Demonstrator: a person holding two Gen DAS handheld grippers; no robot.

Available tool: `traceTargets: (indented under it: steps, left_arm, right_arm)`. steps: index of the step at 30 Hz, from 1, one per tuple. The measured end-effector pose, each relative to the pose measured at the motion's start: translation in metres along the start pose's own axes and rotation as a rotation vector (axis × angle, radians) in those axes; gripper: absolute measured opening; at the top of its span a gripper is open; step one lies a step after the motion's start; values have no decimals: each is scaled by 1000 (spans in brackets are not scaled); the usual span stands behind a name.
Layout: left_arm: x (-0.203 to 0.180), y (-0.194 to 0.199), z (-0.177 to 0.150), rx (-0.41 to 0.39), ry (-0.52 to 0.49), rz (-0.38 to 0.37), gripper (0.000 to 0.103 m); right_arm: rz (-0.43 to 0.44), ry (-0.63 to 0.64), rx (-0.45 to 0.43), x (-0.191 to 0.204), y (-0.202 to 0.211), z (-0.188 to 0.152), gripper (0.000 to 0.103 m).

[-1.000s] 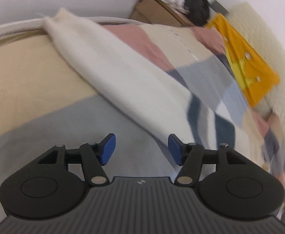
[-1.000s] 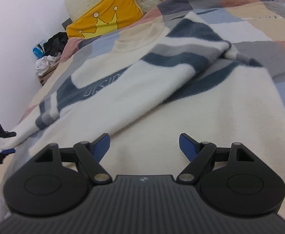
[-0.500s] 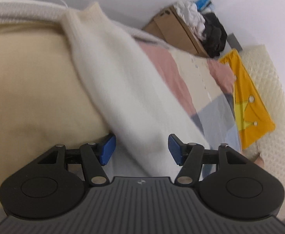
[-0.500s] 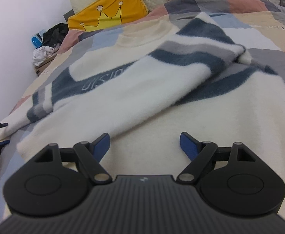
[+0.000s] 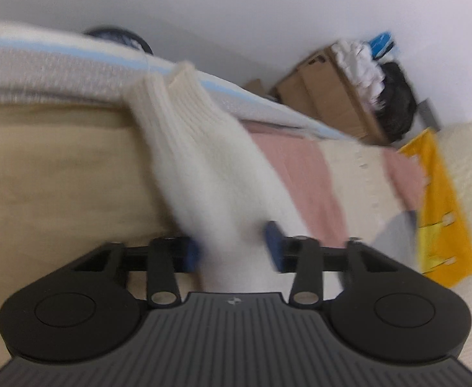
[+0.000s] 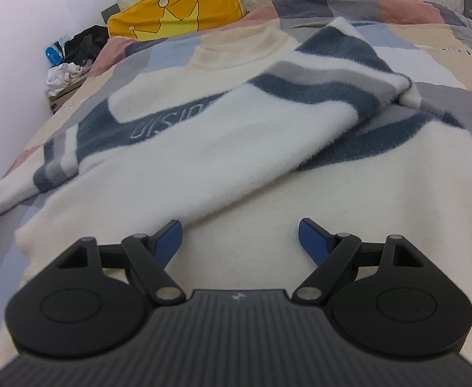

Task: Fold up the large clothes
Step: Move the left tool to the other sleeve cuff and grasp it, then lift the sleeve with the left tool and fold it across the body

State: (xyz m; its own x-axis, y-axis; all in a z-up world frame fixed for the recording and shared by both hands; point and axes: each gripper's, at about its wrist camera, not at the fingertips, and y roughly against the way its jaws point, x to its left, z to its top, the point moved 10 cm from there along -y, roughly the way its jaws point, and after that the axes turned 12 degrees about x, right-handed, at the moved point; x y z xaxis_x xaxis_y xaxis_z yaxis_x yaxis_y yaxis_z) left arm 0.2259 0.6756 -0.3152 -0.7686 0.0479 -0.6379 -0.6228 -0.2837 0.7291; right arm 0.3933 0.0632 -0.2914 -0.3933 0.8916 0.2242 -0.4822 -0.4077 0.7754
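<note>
A large cream sweater (image 6: 210,148) with navy and grey stripes lies spread on the bed, its right sleeve folded across the body. Its left sleeve (image 5: 203,167), white with a ribbed cuff, runs to the bed's edge. My left gripper (image 5: 232,251) straddles that sleeve with its blue pads on either side, the jaws narrowed but apart; the view is blurred. My right gripper (image 6: 240,237) is open and empty, low over the sweater's hem.
A patchwork quilt (image 6: 429,42) covers the bed. A yellow crown pillow (image 6: 177,9) leans at the head. A cardboard box (image 5: 332,96) with piled clothes stands against the wall beside the bed.
My left gripper moved along the sleeve toward its cuff, and its jaws narrowed around the sleeve. My right gripper crept slightly forward over the hem.
</note>
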Motion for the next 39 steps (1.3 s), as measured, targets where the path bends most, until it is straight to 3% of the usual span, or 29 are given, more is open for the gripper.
traceTargets:
  steps: [3,5,9,14,19,25,30,39]
  left_arm:
    - [-13,1,2,-10,-84,100,25]
    - [-22,7,4,-12,-111,127,18]
    - [-51,36,5,-58,-202,165,15]
    - [-123,79,-11,-118,-429,192,12]
    - [-203,120,-46,-148,-571,140,12]
    - [-306,176,-129,-193,-788,20,12]
    - [-366,209,-224,-147,-928,-112,12]
    - [-410,235,-402,-12,-1091,-285,12]
  right_arm:
    - [5,-1,13,0,0,1,82]
    - [9,-4,19,0,1,1,82]
    - [38,2,21,1,4,3,82]
    - [66,9,12,-1,9,3,80]
    - [58,20,-24,-2,20,3,80]
    - [53,-18,-74,-17,41,8,80]
    - [48,-37,-82,-29,45,1,80]
    - [5,-132,-119,-71,70,-2,80]
